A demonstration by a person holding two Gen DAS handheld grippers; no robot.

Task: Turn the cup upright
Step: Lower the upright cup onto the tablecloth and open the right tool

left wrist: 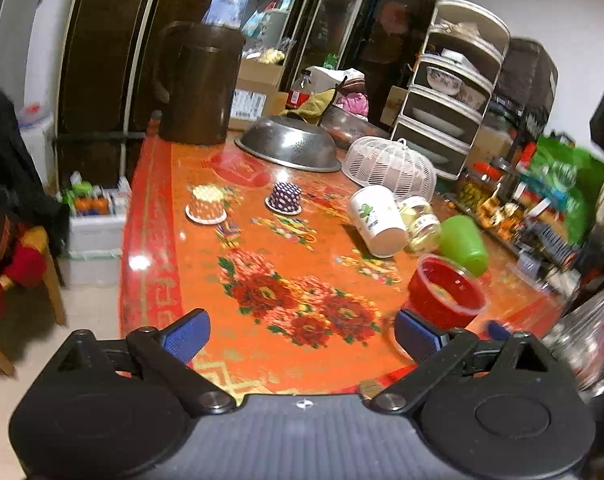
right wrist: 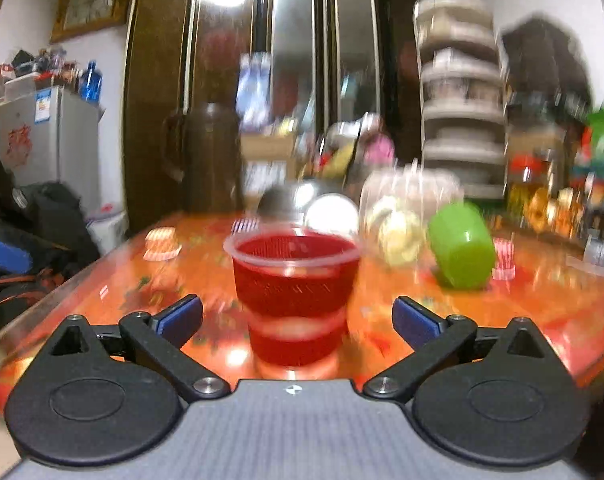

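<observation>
A red plastic cup point(right wrist: 295, 280) stands upright on the orange floral table point(right wrist: 522, 312), mouth up, between the spread fingers of my right gripper point(right wrist: 297, 318), which is open and not touching it. The same cup shows in the left wrist view point(left wrist: 446, 294), just past my left gripper's right finger. My left gripper point(left wrist: 302, 336) is open and empty over the table's near edge. A white paper cup point(left wrist: 378, 220) and a green cup point(left wrist: 464, 244) lie on their sides. Two small patterned cups point(left wrist: 205, 204) point(left wrist: 284, 197) stand upside down.
A glass jar point(left wrist: 422, 222) lies between the white and green cups. A steel colander point(left wrist: 289, 144), a white mesh cover point(left wrist: 390, 166) and a brown jug point(left wrist: 197, 84) stand at the far end. A tiered dish rack point(left wrist: 450, 88) and bottles line the right side.
</observation>
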